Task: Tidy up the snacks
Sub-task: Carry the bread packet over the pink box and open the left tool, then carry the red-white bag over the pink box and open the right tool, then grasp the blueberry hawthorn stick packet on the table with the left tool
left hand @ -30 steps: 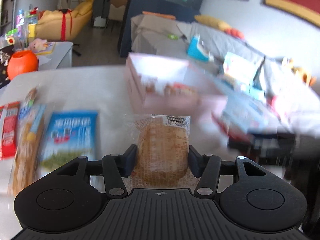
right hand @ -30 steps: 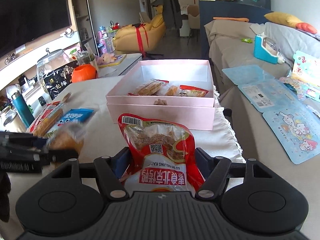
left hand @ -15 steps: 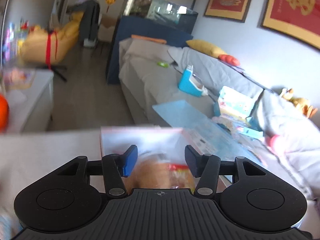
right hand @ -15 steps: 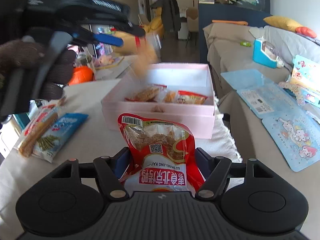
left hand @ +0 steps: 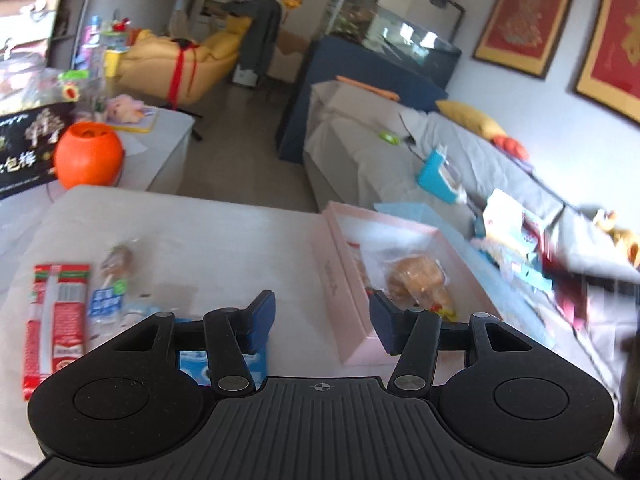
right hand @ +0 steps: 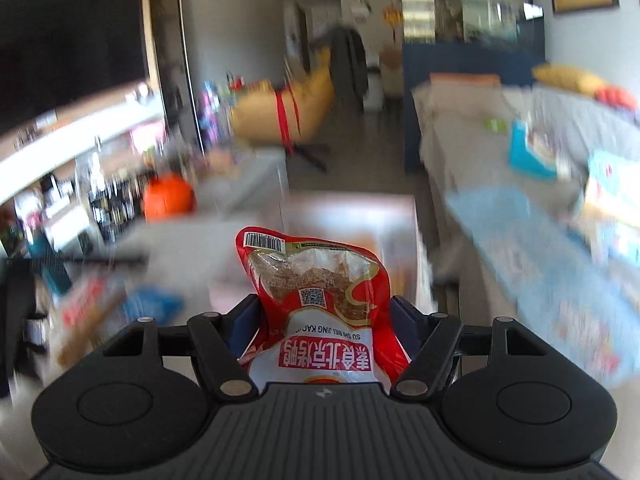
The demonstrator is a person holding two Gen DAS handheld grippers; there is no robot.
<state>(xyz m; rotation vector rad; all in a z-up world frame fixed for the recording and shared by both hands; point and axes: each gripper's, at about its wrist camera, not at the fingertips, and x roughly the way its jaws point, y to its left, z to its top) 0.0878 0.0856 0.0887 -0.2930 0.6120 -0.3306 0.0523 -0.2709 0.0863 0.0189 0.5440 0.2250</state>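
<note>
In the left wrist view my left gripper (left hand: 322,316) is open and empty above the white table. Just to its right stands the pink box (left hand: 344,300); a wrapped bread bun (left hand: 416,276) lies inside among other snacks. On the table to the left lie a red-and-white stick pack (left hand: 56,320), a clear-wrapped snack (left hand: 110,284) and a blue packet (left hand: 224,364) under the left finger. In the blurred right wrist view my right gripper (right hand: 324,316) is shut on a red snack bag (right hand: 316,292), held above the table with the pink box (right hand: 352,216) beyond it.
An orange pumpkin jar (left hand: 88,156) and a black printed bag (left hand: 28,148) stand at the table's far left. A grey-covered sofa (left hand: 440,152) with a blue box (left hand: 434,174) and blue printed sheets (right hand: 540,256) runs along the right.
My left gripper let the bread bun go into the pink box and swung back left, now empty. My right gripper has risen with the red bag, and its view has blurred.
</note>
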